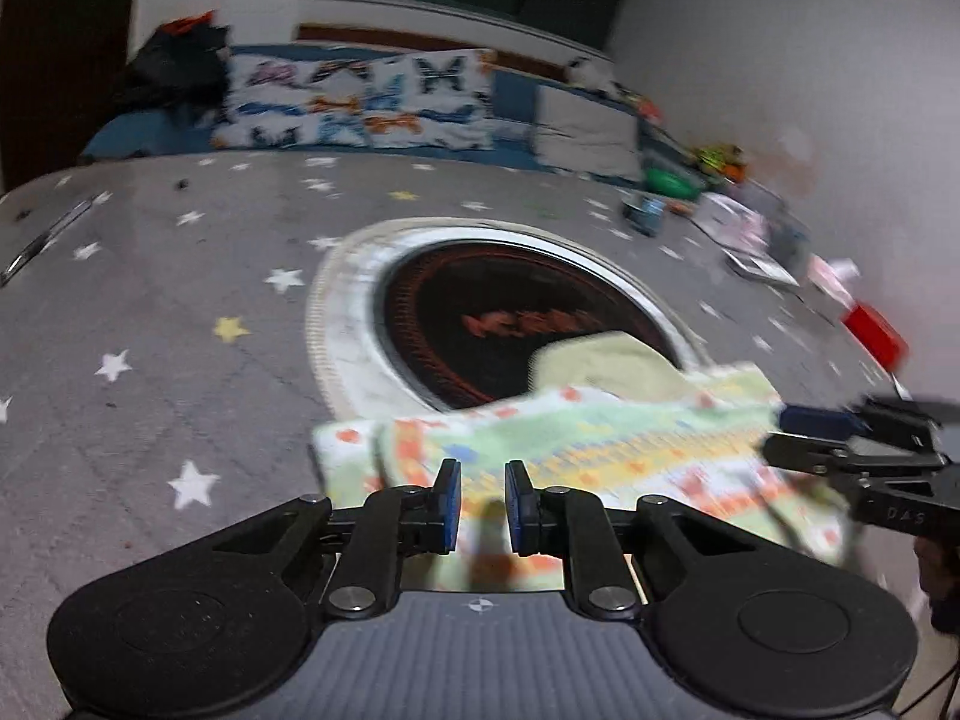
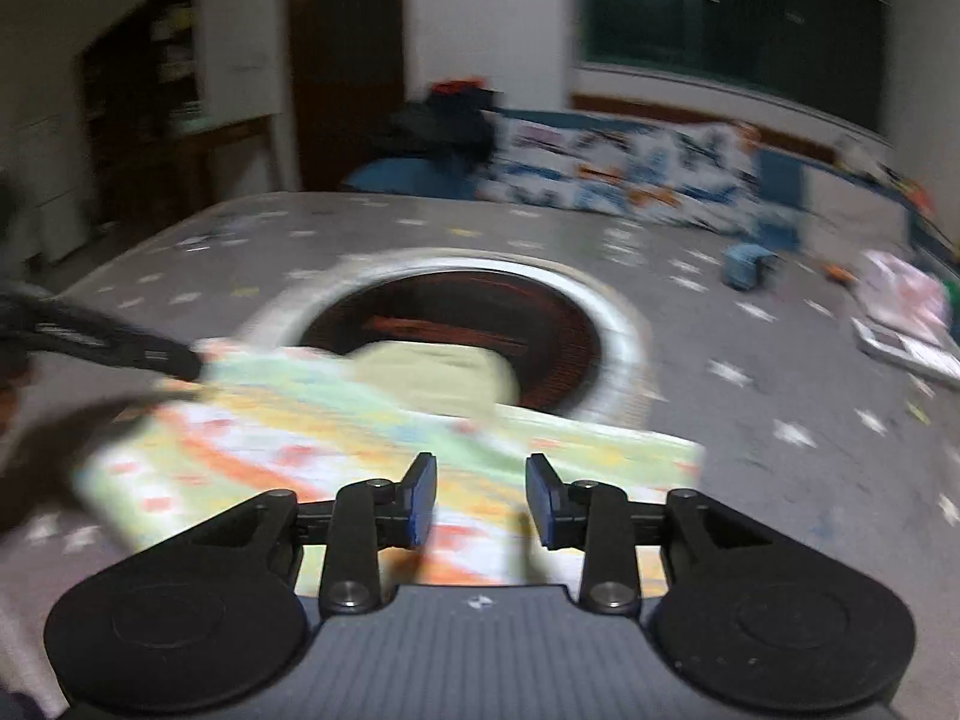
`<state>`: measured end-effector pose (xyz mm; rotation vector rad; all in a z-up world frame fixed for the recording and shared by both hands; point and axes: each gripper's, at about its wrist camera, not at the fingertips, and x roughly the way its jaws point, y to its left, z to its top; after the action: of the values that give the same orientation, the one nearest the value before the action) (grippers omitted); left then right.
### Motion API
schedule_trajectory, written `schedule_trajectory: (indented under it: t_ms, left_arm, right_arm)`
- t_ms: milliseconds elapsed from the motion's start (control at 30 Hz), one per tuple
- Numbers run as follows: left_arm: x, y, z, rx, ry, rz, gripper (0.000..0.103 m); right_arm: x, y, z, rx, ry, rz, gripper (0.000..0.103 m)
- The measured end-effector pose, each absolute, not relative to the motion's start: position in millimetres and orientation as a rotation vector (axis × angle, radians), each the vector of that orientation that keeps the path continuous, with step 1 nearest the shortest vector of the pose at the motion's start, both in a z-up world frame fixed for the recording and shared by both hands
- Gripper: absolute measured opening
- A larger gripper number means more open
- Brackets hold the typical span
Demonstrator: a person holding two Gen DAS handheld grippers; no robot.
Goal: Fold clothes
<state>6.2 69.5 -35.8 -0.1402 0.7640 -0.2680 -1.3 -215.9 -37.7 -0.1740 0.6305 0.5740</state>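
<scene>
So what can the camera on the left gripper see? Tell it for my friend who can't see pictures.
The left gripper, jaws slightly apart and empty, hovers over a colourful patterned garment on a grey starry mat. The right gripper reaches the garment's right edge.

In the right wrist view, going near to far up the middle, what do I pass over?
Right gripper, jaws apart with nothing between them → patterned garment lying flat → pale yellow-green cloth → dark round rug centre → its white rim → grey star-print mat → butterfly-print pillow → dark window.
</scene>
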Motion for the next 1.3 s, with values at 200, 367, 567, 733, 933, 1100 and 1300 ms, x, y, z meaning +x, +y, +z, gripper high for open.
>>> schedule_trajectory:
  t_ms: [200, 367, 567, 733, 933, 1100, 1300]
  left_arm:
    - [-26.3, 58.7, -42.7, -0.038, 0.765, -0.308, 0.017]
    - [-47.3, 66.4, -51.8, -0.007, 0.739, -0.273, 0.018]
    - [-57.7, 87.8, -49.8, -0.066, 0.744, -0.234, 0.029]
    - [-58.5, 100.5, -50.7, -0.141, 0.760, -0.204, 0.035]
    - [-53.9, 116.4, -42.9, -0.240, 0.774, -0.143, 0.043]
    - [-45.3, 128.4, -42.1, -0.346, 0.780, -0.108, 0.048]
    - [-40.6, 130.9, -41.0, -0.433, 0.797, -0.104, 0.058]
  right_arm:
    - [-35.9, -165.7, -33.2, -0.270, 0.595, 0.783, 0.033]
    - [-46.4, -132.2, -42.3, -0.309, 0.598, 0.844, 0.033]
    - [-64.7, -110.6, -50.7, -0.418, 0.568, 0.869, 0.032]
    - [-67.2, -95.5, -46.9, -0.412, 0.555, 0.912, 0.032]
    - [-75.3, -77.3, -55.0, -0.467, 0.564, 0.953, 0.032]
    - [-84.6, -68.1, -51.6, -0.473, 0.564, 1.000, 0.032]
    - [-91.7, -53.3, -60.5, -0.536, 0.568, 1.006, 0.032]
